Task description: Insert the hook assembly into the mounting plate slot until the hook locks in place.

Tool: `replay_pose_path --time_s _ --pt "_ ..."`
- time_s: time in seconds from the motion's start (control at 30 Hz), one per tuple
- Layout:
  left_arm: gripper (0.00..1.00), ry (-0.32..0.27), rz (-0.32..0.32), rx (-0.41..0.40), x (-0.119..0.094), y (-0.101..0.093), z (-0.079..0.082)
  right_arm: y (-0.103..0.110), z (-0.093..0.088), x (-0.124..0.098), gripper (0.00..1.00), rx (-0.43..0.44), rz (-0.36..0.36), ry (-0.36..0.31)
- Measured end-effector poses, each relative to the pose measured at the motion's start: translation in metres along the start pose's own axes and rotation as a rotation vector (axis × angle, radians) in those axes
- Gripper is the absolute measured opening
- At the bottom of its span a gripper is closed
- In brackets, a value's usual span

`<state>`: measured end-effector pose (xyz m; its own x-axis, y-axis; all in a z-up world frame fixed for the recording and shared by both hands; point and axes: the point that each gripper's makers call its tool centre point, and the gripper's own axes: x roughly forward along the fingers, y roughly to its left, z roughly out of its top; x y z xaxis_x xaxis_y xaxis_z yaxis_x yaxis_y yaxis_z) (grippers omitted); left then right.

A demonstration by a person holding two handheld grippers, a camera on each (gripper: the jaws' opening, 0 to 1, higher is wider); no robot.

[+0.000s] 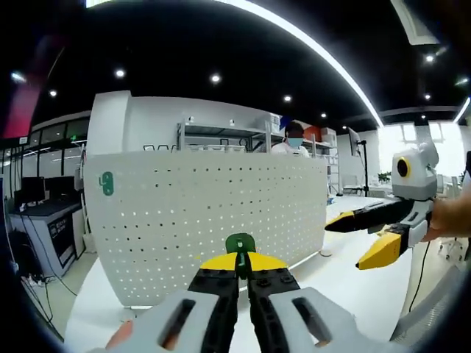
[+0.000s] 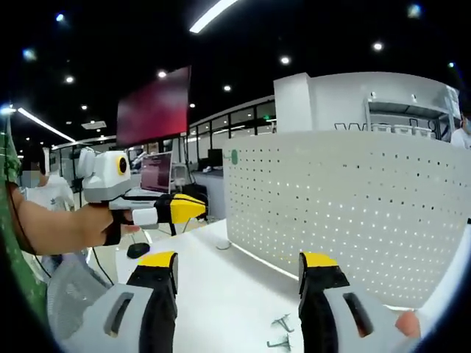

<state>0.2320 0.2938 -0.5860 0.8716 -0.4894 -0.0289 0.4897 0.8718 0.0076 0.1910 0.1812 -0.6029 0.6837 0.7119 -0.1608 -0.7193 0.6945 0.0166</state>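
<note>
Gripping a green hook (image 1: pixel 239 243) between closed fingers, the left gripper (image 1: pixel 243 268) faces the white pegboard (image 1: pixel 213 213) on the desk (image 1: pixel 346 276). Right gripper view: right gripper (image 2: pixel 239 268) fingers apart; metal hooks (image 2: pixel 281 331) lie on the near desk.

The left gripper (image 1: pixel 241 273) has its yellow-tipped jaws pinched together, a fingertip (image 1: pixel 120 336) showing at its lower edge, while the right gripper (image 2: pixel 239 268) holds its jaws spread wide, and a bare forearm (image 2: pixel 55 228) reaches in from the side gripping the left one's handle.
</note>
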Motion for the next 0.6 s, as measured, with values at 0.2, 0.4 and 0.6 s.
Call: replay_pose_path --time_s 0.2,0.4,0.6 --pt "0.02 -0.028 0.057 0.017 0.006 0.027 0.019 -0.001 0.004 -0.005 0.77 0.001 0.003 -0.005" --pt "0.02 -0.046 0.103 0.022 0.012 0.047 0.031 -0.004 0.009 -0.009 0.81 0.0 0.0 -0.012" --pt "0.02 -0.06 0.136 0.024 0.017 0.064 0.041 -0.006 0.011 -0.011 0.82 -0.018 -0.002 -0.001"
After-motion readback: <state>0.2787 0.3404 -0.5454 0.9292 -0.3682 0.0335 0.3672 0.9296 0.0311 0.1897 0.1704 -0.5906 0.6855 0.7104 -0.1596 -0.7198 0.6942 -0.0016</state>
